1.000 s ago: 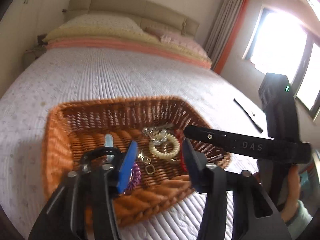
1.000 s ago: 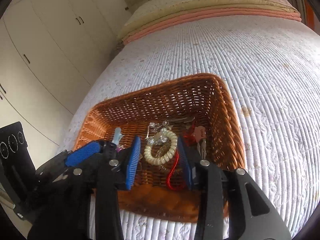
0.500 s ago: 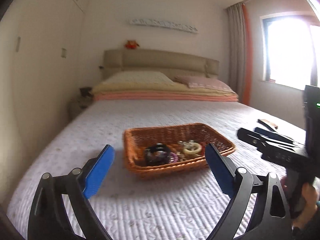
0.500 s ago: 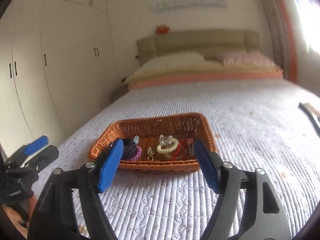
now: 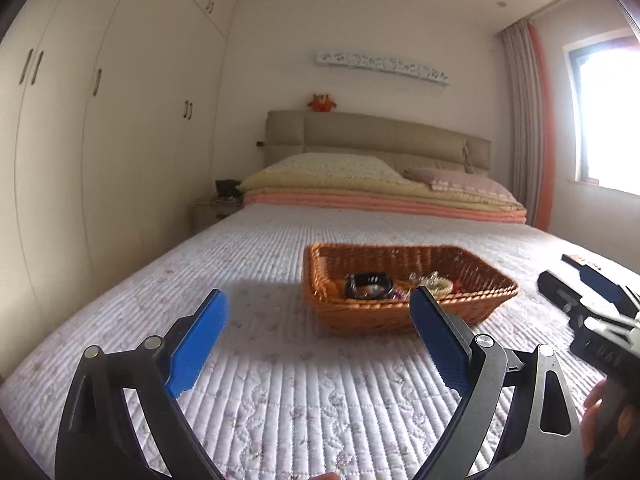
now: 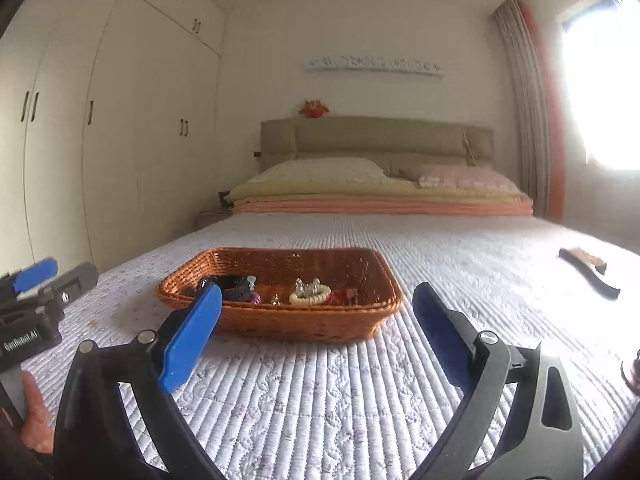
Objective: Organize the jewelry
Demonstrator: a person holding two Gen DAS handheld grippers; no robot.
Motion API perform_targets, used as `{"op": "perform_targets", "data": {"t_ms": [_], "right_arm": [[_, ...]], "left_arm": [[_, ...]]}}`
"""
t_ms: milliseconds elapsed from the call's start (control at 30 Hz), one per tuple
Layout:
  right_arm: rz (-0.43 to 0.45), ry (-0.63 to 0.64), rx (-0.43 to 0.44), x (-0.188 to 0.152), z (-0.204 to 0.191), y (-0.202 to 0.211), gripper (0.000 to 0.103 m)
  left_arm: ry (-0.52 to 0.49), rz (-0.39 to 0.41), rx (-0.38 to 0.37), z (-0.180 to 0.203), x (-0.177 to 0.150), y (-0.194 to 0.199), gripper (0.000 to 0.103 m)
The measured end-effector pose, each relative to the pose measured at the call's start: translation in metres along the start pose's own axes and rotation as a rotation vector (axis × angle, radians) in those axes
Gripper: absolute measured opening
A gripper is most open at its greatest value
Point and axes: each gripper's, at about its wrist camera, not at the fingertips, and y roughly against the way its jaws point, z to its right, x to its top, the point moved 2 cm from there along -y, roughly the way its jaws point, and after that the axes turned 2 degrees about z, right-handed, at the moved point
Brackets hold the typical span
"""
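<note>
An orange wicker basket (image 5: 400,316) (image 6: 280,324) sits on the white quilted bed. In it lie a black band (image 5: 368,282) (image 6: 228,282), a pearl bracelet (image 6: 310,296) (image 5: 438,284), a purple coil tie (image 6: 255,299) and a red piece (image 6: 342,296). My left gripper (image 5: 318,294) stands open and empty, short of the basket and low over the quilt. The jaws of my right gripper (image 6: 317,288) are opening wide with nothing between them, also short of the basket. Each gripper shows at the edge of the other's view: the right gripper (image 5: 592,292) and the left gripper (image 6: 36,276).
A black strip with an orange top (image 6: 588,270) lies on the quilt at the right. Pillows and folded blankets (image 5: 380,196) are stacked by the headboard. White wardrobes (image 5: 100,140) line the left wall, with a nightstand (image 5: 214,210) beside the bed and a bright window at the right.
Both grippers have drawn back from right over the basket and tipped up to near level. Their jaws have spread from partly closed to wide, and the basket now lies farther ahead.
</note>
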Motion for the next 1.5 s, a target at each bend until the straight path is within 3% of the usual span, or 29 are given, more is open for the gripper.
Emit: {"op": "perform_targets", "data": {"t_ms": [267, 733, 1500], "right_arm": [[-0.06, -0.033, 0.005, -0.007, 0.009, -0.008, 0.092], [-0.09, -0.014, -0.01, -0.008, 0.005, -0.012, 0.095], [-0.107, 0.003, 0.004, -0.009, 0.001, -0.013, 0.095]], "left_arm": [[0.029, -0.062, 0.004, -0.009, -0.009, -0.01, 0.089], [-0.032, -0.008, 0.038, 0.004, -0.005, 0.003, 0.094], [-0.055, -0.041, 0.023, 0.01, -0.007, -0.001, 0.095]]}}
